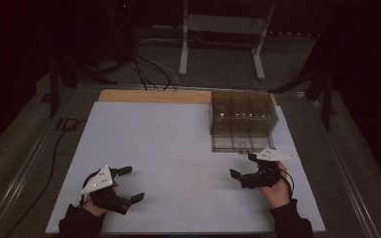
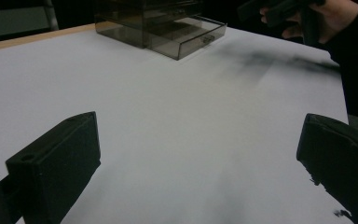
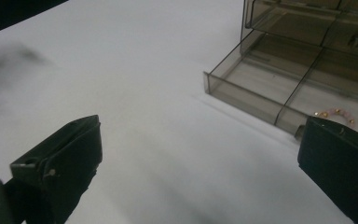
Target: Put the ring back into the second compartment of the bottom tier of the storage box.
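Note:
A smoky clear drawer box [image 1: 243, 115] stands at the table's far right, its bottom drawer [image 1: 242, 142] pulled out toward me. In the right gripper view that open drawer [image 3: 270, 88] holds a small bead bracelet [image 3: 334, 115] in its near right compartment. My right gripper [image 1: 243, 165] hovers open just in front of the drawer, its jaws wide apart and holding nothing. My left gripper [image 1: 130, 184] rests open near the table's front left, nothing between its jaws. In the left gripper view the drawer box [image 2: 161, 23] lies far ahead, with the other hand and its gripper [image 2: 279, 9] at top right.
The white table top [image 1: 168, 148] has a wooden strip along its far edge [image 1: 154, 95]. Beyond it on the dark floor stand white desk legs [image 1: 183, 44] and loose cables [image 1: 149, 69]. A metal rail [image 1: 25, 158] runs along the left.

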`<state>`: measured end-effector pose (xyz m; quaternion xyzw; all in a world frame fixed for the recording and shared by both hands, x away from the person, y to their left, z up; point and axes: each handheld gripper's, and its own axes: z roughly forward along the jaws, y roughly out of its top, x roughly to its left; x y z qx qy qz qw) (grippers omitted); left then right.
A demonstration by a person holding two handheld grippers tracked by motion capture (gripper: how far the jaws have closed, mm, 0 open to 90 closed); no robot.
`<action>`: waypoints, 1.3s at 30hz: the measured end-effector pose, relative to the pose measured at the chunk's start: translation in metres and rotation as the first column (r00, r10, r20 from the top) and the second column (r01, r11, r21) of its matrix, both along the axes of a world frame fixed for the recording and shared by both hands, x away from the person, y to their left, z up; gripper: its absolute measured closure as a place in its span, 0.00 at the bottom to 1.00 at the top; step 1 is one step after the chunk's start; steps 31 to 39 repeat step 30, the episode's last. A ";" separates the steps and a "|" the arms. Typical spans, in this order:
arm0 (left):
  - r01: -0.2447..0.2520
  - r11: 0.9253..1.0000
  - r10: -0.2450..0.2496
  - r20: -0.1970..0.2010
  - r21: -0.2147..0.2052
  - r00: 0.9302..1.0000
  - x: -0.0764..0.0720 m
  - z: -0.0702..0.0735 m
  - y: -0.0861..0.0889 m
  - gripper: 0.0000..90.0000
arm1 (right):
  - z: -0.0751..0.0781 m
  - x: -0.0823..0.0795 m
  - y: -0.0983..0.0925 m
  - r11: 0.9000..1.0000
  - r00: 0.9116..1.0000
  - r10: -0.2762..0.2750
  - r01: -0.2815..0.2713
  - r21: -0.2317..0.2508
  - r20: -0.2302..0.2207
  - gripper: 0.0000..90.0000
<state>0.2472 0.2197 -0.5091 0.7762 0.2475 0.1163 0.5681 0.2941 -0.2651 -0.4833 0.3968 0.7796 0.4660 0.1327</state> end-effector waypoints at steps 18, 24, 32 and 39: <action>0.001 1.000 -0.001 0.001 0.000 1.000 -0.001 0.001 -0.001 0.01 | -0.016 -0.039 -0.039 1.000 1.000 -0.012 0.012 0.010 -0.008 0.00; 0.003 1.000 -0.003 0.001 0.002 1.000 0.000 0.001 -0.002 0.01 | -0.020 -0.049 -0.056 0.999 0.999 -0.050 0.050 0.005 -0.015 0.00; 0.006 1.000 -0.006 0.001 0.007 1.000 0.000 0.001 -0.003 0.01 | -0.019 -0.052 -0.062 0.998 0.999 -0.054 0.054 0.019 0.003 0.00; 0.006 1.000 -0.006 0.001 0.007 1.000 0.000 0.001 -0.003 0.01 | -0.019 -0.052 -0.062 0.998 0.999 -0.054 0.054 0.019 0.003 0.00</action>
